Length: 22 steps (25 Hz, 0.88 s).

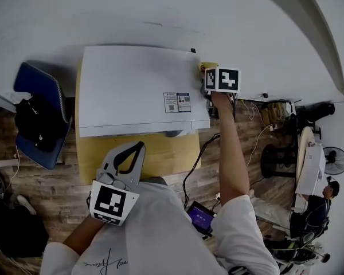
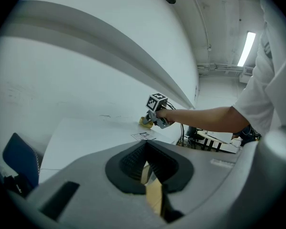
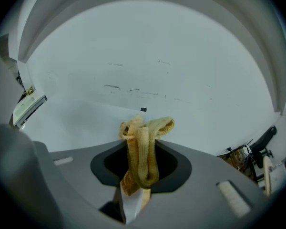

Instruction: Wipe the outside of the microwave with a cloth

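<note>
The right arm is stretched forward, the right gripper [image 1: 205, 72] clamped on the cloth [image 3: 142, 149], which is held at the far right corner of the microwave [image 1: 137, 87], while the left gripper [image 1: 132, 156] is kept low near the body, jaws closed, empty.

Right arm [image 1: 231, 153] outstretched, right gripper [image 1: 207, 72] pinched on cloth [image 3: 143, 147]; left gripper [image 1: 136, 151] near the torso, jaws together.
</note>
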### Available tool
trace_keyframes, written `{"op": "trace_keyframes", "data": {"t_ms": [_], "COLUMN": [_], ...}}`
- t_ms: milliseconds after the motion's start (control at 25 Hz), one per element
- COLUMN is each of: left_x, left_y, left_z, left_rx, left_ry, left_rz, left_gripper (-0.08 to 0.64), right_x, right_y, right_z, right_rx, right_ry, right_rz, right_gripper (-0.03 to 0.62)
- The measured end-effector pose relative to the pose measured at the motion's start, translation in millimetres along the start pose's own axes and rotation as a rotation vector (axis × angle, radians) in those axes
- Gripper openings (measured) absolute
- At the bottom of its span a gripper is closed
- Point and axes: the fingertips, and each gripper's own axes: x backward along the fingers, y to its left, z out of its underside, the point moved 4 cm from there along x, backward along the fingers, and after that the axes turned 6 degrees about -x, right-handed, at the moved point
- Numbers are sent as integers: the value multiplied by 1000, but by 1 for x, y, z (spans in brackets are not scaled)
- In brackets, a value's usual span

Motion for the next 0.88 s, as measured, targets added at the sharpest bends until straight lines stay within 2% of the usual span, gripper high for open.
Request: {"op": "trace_keyframes", "data": {"t_ms": [200, 480, 880], "left_x": [9, 22, 37], "left_y": [4, 8, 11], "left_z": [3, 5, 6], "left_rx": [9, 4, 9], "left_ry": [4, -4, -19], "left_rz": [-23, -30, -34], "left_gripper": [-9, -9, -9], "right_x": [1, 3, 6], "right_y": [2, 20, 53], "right_z": [0, 1, 1], "right_rx": [-30, 27, 13], "right_ry": [-9, -13, -17], "right_rz": [10, 45, -14], "right_gripper": [114, 114, 114]}}
